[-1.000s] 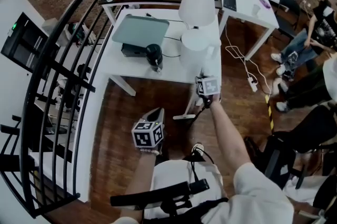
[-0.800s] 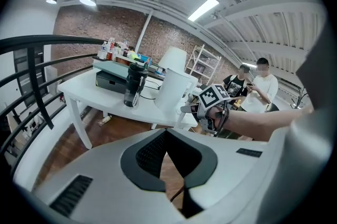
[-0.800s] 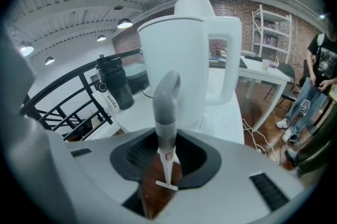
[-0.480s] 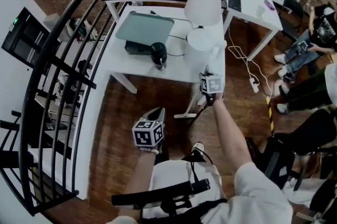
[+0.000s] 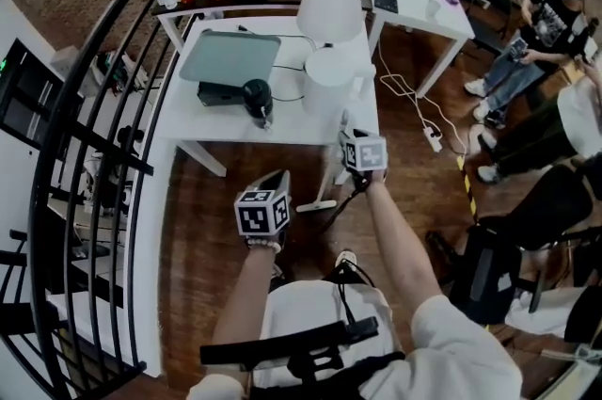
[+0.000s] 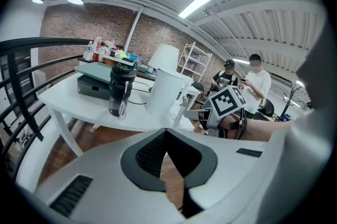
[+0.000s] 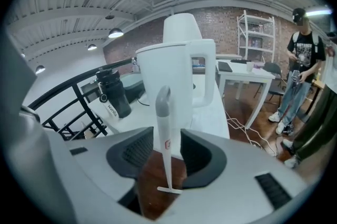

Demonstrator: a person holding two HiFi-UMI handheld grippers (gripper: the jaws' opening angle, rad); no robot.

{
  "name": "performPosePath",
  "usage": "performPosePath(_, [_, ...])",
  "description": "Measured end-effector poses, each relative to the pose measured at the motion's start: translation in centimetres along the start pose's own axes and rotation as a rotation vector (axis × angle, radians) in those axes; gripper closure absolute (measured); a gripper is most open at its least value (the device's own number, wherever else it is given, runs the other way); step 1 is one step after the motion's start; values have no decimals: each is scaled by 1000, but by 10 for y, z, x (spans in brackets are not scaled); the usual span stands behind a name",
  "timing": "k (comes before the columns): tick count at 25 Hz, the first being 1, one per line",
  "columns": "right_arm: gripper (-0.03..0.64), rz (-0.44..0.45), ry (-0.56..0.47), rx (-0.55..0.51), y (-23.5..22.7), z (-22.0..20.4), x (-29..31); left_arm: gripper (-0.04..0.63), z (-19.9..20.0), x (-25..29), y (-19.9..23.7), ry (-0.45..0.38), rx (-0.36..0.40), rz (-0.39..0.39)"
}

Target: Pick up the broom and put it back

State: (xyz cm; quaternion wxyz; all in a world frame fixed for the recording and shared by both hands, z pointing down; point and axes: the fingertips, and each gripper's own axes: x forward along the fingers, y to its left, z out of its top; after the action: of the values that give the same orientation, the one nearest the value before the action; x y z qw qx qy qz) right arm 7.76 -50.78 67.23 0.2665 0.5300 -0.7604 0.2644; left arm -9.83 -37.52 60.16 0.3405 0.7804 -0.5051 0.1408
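Right gripper view: the right gripper (image 7: 166, 153) has its jaws opening around the broom (image 7: 161, 112). The thin white handle stands between the pads with a gap on each side, so nothing is pressing on it.

Main risk as I see it is the broom tipping. It stands nearly upright with its small head on the wooden floor (image 7: 150, 202). I can't tell if the handle rests against the edge of the white table (image 7: 213, 117) or just stands beside it. With no support it falls once the pads are clear. A pad clipping the handle as I back out would also knock it sideways, and the head could slide on the smooth wood.

Head view puts the broom head on the floor just in front of the table, with the handle rising into the right gripper. The handle top sits in front of the white jug (image 7: 184, 72).

The left gripper (image 6: 166, 136) is clenched on nothing, well apart from the broom, hanging over the floor.
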Motion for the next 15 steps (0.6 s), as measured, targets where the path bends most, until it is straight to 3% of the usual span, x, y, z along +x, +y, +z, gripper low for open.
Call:
performPosePath(8, [438,-66,-41,100,11,-18,-63,601,4,3,-22,14,57,-117])
performPosePath(10, [494,-83,-58,133,17,-28,-84,601,0,-1,-27,25,73,-150])
performPosePath(11, [562,-93,-70,153,20,-33,-95,601,-2,-3,-28,33,80,-164])
performPosePath(15, [607,-102,-85,222,37,-58,-136,601,-18,-13,-34,60,85,-205])
